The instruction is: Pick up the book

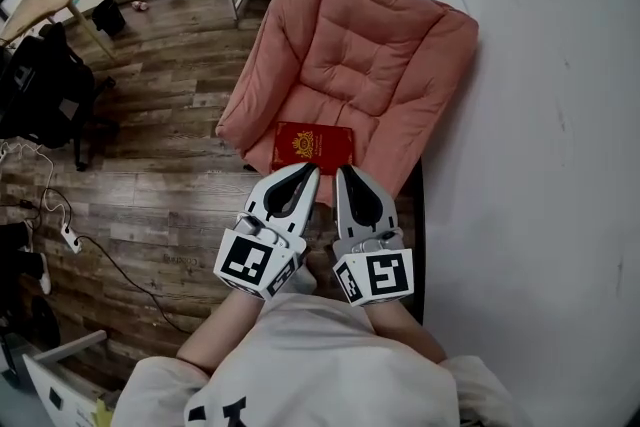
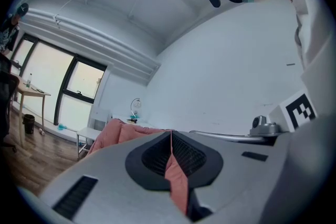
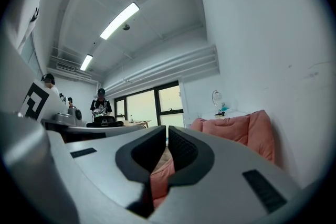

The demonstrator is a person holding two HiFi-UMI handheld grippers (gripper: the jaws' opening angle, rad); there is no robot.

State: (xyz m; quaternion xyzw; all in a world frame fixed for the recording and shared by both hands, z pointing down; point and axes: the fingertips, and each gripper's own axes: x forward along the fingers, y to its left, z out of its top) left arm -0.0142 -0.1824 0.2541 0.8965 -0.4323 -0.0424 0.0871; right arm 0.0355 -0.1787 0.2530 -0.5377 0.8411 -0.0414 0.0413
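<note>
While we hold our left gripper [image 1: 310, 171] and right gripper [image 1: 343, 172] with jaws pressed together, empty, the red gold-crested book [image 1: 313, 146] lies just ahead on a pink quilted cushion [image 1: 365, 45], between wood-plank floor [image 1: 160, 185] and white wall [image 1: 540, 115].

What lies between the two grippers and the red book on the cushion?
Nothing: in the head view the shut jaws of the left gripper and right gripper end just at the book's near edge.
</note>
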